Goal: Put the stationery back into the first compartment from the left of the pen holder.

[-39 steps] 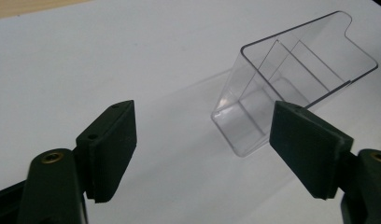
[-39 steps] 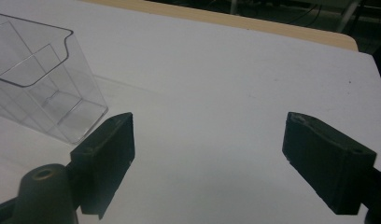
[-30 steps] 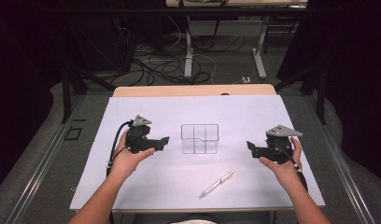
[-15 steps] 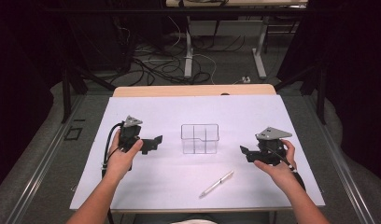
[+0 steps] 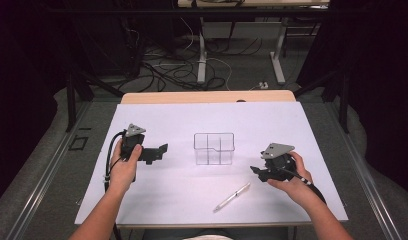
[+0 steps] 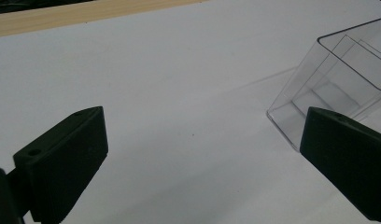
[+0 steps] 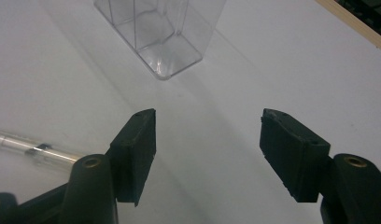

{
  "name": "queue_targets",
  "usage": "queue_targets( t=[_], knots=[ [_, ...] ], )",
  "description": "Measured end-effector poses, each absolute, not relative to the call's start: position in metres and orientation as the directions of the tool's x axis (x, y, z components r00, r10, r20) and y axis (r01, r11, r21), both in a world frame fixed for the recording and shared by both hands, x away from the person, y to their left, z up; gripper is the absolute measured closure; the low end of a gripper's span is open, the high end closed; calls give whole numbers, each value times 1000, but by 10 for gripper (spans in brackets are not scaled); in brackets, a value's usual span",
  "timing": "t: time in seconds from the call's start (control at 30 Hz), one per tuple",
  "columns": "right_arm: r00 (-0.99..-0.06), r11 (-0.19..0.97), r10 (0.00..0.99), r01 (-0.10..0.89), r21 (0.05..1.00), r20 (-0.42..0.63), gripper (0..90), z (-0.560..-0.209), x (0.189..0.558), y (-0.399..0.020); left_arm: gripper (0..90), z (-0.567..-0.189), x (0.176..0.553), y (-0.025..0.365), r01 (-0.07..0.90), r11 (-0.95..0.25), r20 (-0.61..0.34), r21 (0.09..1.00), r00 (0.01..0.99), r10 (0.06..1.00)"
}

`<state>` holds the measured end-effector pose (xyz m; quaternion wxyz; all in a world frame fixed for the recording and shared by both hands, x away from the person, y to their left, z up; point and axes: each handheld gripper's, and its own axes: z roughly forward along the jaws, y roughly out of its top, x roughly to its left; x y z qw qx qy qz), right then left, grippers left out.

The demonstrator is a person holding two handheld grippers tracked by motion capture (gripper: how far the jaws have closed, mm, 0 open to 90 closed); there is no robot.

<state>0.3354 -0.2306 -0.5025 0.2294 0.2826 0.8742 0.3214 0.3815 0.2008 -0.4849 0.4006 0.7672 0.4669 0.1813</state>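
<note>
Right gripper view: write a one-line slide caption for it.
Open black right gripper over the white table sheet, empty, with a clear plastic divided box ahead and a silver pen at left.

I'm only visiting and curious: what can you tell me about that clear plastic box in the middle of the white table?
The clear plastic box stands upright and open-topped on the white table, mid-table between the two grippers. Thin clear walls divide it into compartments, which look empty. Its corners are rounded. Nothing touches it but the table; the silver pen lies apart, nearer the person.
</note>
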Motion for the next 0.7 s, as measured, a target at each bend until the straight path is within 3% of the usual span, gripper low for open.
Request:
queue_targets(
  t=[0.37, 0.7],
  knots=[
    [-787, 757, 519, 243, 607, -332, 332, -509, 331, -214, 8, -489, 381, 196, 558, -274, -72, 783, 519, 852],
    [-834, 757, 476, 227, 612, -279, 380, -508, 331, -202, 8, -490, 379, 197, 561, -268, -77, 783, 515, 854]
  ],
)
